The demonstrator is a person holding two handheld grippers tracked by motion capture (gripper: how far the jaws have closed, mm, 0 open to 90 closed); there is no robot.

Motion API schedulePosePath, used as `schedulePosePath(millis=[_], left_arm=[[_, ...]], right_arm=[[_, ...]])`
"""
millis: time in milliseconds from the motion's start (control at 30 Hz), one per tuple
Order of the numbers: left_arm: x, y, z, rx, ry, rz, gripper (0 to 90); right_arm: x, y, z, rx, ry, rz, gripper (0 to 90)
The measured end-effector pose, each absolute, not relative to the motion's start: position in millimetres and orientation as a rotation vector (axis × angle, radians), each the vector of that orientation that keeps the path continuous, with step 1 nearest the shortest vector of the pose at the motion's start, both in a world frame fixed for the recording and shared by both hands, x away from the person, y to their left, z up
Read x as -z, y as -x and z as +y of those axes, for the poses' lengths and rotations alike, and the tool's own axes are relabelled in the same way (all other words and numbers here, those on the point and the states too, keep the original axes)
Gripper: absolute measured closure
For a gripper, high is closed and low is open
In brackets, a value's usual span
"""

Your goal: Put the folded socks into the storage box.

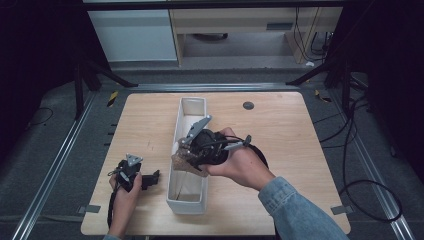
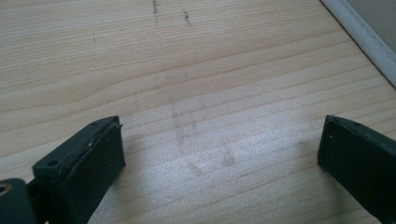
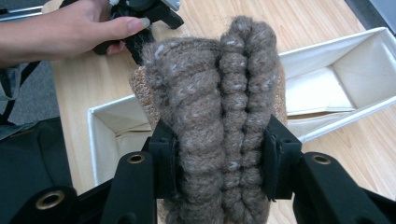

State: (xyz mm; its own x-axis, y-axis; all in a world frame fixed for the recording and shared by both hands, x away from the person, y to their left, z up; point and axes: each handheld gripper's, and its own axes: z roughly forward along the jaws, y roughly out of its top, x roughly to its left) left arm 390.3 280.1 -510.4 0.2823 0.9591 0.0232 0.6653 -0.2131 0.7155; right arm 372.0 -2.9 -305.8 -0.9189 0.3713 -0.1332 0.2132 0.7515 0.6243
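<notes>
Wooden bench (image 1: pixel 280 135) carries a long white fabric bin (image 1: pixel 192 107) running front to back down its middle. Right hand-held gripper (image 1: pixel 186 159) clamps a rolled brown knit item (image 3: pixel 219 107), hovering over the bin's near half; drop-in looks abt to happen, release still left. Left hand-held gripper (image 1: pixel 151 178) sits wide & empty nr the front-left corner.

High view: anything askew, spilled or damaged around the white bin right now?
Nothing stands out. The white bin sits upright on the table; the right gripper clamps a rolled brown knit above it, and the left gripper is open over bare wood.
</notes>
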Motion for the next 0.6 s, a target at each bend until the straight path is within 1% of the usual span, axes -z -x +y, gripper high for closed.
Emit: schedulePosePath(millis=[600], left_arm=[[510.4, -390.4, 280.3, -0.637, -1.963, 1.45, 0.0]], right_arm=[[310.1, -366.4, 0.6, -0.889, -0.453, 2.731, 55.8]])
